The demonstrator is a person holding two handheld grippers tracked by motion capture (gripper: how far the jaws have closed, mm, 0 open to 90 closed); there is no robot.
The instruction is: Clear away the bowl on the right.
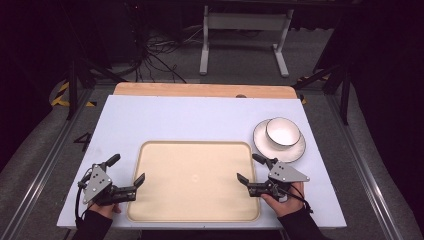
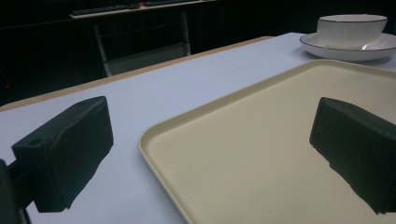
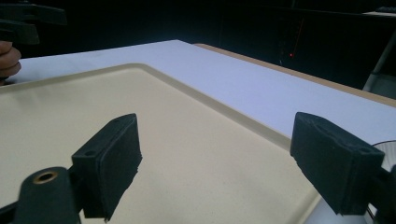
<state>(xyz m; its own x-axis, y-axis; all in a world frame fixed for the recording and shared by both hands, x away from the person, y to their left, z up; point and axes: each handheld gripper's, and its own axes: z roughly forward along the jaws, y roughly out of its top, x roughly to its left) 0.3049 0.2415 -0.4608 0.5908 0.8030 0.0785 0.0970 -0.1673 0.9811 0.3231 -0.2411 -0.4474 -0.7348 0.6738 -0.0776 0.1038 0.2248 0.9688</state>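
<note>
Seen from the high view, a cream tray (image 1: 195, 180) lies on the white counter (image 1: 190, 117) toward its 6 o'clock edge, its long sides running from 9 to 3 o'clock and its near rim just inside the counter's front edge. The left gripper (image 1: 128, 171) sits at the tray's 8 o'clock corner, one jaw over the bare counter and the other just over the tray's left rim; in the left gripper view (image 2: 210, 154) the jaws stand wide apart with nothing between them, and the tray's rounded corner curves through the gap. The right gripper (image 1: 250, 169) is at the tray's 4 o'clock side, spread as wide as the left one and holding nothing; in the right gripper view (image 3: 224, 168) one jaw hangs above the tray floor and the other above the right rim where it meets the counter. A white bowl (image 1: 282, 132) stands in a white plate (image 1: 295, 150) at 2 o'clock from the tray, near the right gripper but apart from it, and just beside the tray's far right corner. The tray floor lies open between the two grippers, and a broad band of counter stretches from the tray's far rim toward 12 o'clock, ending at a wooden strip (image 1: 205, 90) along the far edge. The strip of counter to the left of the tray is narrow.
</note>
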